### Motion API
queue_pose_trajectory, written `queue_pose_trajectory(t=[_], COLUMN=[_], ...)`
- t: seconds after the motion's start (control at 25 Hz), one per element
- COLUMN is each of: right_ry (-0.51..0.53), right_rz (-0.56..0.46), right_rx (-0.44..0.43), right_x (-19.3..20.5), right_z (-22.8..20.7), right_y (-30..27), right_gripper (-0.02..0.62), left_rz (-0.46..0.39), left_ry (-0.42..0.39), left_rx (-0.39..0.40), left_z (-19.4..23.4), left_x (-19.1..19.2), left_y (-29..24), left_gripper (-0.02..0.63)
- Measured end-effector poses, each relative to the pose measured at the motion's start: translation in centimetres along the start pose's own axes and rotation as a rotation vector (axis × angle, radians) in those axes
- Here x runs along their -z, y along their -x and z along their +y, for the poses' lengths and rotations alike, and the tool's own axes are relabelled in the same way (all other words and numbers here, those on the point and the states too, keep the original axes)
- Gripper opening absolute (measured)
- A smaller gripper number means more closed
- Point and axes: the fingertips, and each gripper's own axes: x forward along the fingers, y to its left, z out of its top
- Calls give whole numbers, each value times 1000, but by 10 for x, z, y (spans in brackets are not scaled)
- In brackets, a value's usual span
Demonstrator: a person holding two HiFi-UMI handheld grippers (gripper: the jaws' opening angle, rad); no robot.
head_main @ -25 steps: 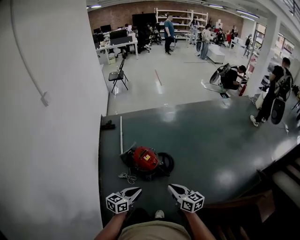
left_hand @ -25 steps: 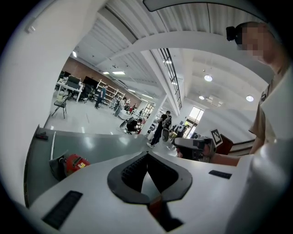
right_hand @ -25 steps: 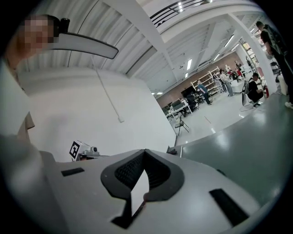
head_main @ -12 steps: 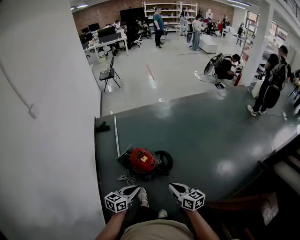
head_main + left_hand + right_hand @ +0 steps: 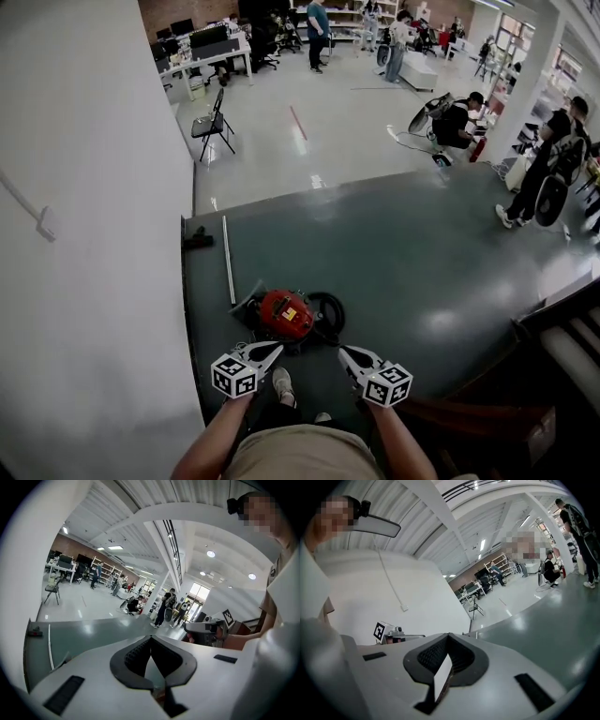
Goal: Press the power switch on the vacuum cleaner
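The vacuum cleaner (image 5: 285, 313) is a red canister with a yellow label on top and a black hose coil (image 5: 328, 311) at its right, lying on the dark green floor in the head view. My left gripper (image 5: 274, 348) hangs just short of its near left side and my right gripper (image 5: 343, 353) near the hose coil; neither touches it. Both are shut and hold nothing. The left gripper view shows its jaws (image 5: 150, 639) meeting at the tips, and the right gripper view shows the same (image 5: 448, 635). The vacuum is not seen in either gripper view.
A white wall (image 5: 94, 234) runs close along the left. A metal wand (image 5: 227, 258) and a black floor head (image 5: 197, 239) lie beyond the vacuum. My shoe (image 5: 281, 384) is below the grippers. Stairs (image 5: 562, 347) drop at the right. People and a chair (image 5: 211, 127) stand far off.
I have stepped forward, so the vacuum now lies right in front of both grippers. A foot has come forward under them. Both grippers stay shut.
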Motion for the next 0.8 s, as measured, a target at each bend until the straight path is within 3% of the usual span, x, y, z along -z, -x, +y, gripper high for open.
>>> queue_pose_trajectory(t=[0.4, 0.8], right_ry=[53, 190], right_rz=[55, 176], right_rx=[78, 196], right_x=[-29, -6], right_z=[-7, -57], right_y=[-113, -205], right_gripper=[11, 11], left_rz=[38, 166], left_ry=[41, 56], left_rx=[7, 43], left_z=[104, 185], left_x=[-26, 1], left_y=[-3, -30], left_gripper=[8, 9])
